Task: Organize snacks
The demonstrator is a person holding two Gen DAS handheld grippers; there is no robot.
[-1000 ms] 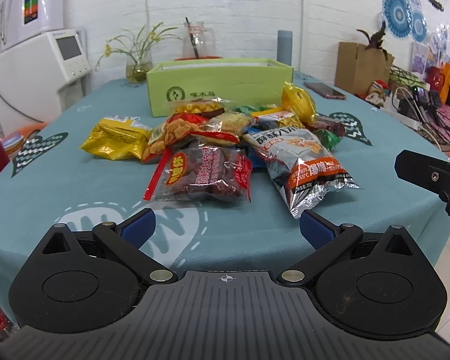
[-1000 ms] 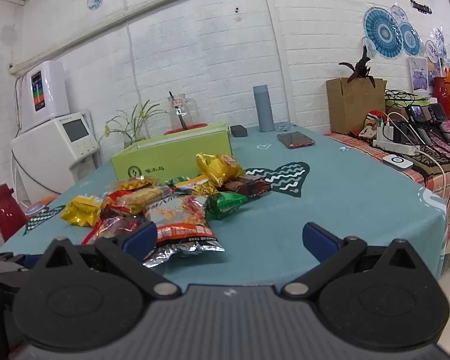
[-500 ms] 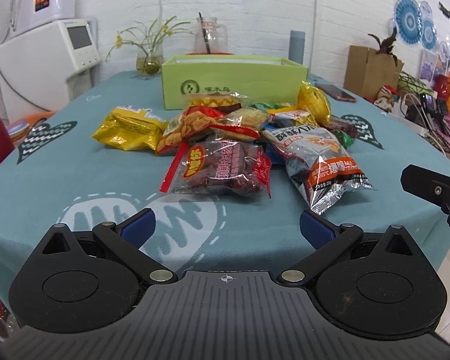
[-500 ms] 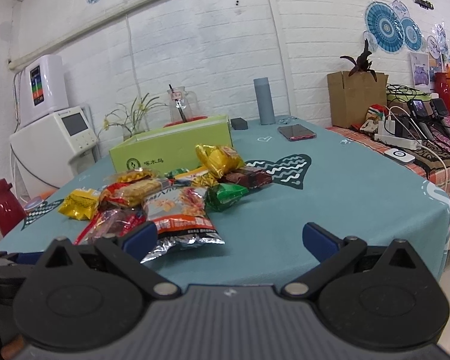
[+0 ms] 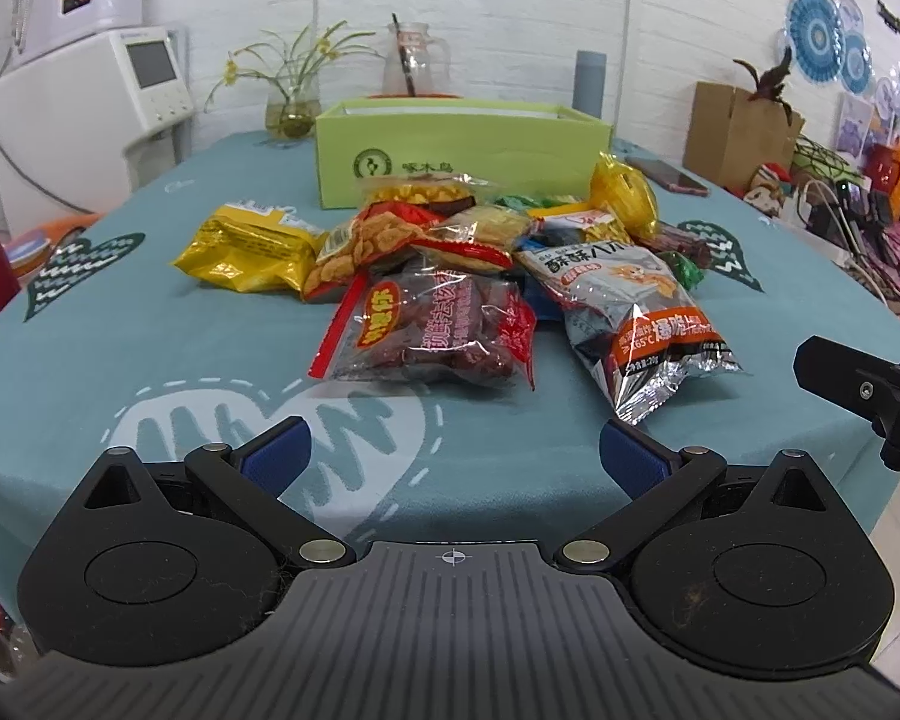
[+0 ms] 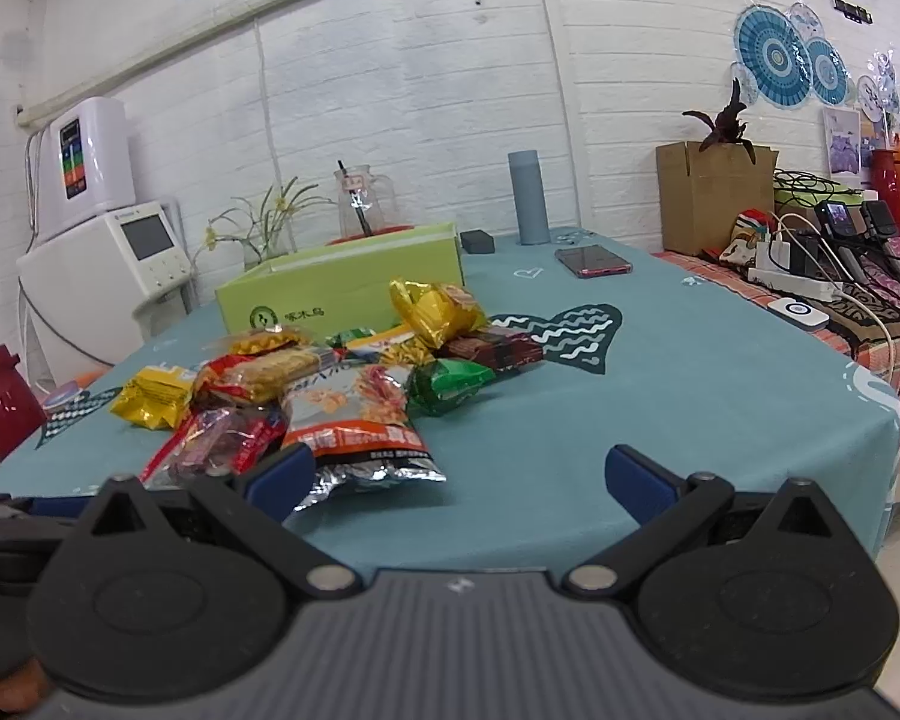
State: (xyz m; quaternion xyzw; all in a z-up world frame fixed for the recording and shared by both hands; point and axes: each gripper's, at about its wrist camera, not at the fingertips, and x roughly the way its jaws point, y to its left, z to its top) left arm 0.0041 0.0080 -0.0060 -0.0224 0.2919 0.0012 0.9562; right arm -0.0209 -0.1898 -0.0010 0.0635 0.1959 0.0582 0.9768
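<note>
Left wrist view: my left gripper [image 5: 453, 455] spread wide, empty, above the teal table [image 5: 120, 348]. Snack pile [image 5: 450, 276] ahead, before green box [image 5: 459, 159]. My right gripper [image 6: 459, 477] likewise parted.

The tabletop [image 5: 120, 354] wears a teal cloth printed with white dashed hearts and dark hearts crossed by white zigzags; behind the snack pile stands a lime-green box [image 5: 459, 159] with a dark green round logo; left of that box lies a shiny yellow packet [image 5: 249, 246]; in front of the box, a clear bag with red edges [image 5: 435, 333] shows dark red fruit; beside it a silver packet [image 5: 633, 324] carries an orange band; a green wrapper [image 6: 447, 384] and a gold foil bag [image 6: 435, 309] sit right of the box; both grippers are black with blue pads [image 5: 276, 456].
</note>
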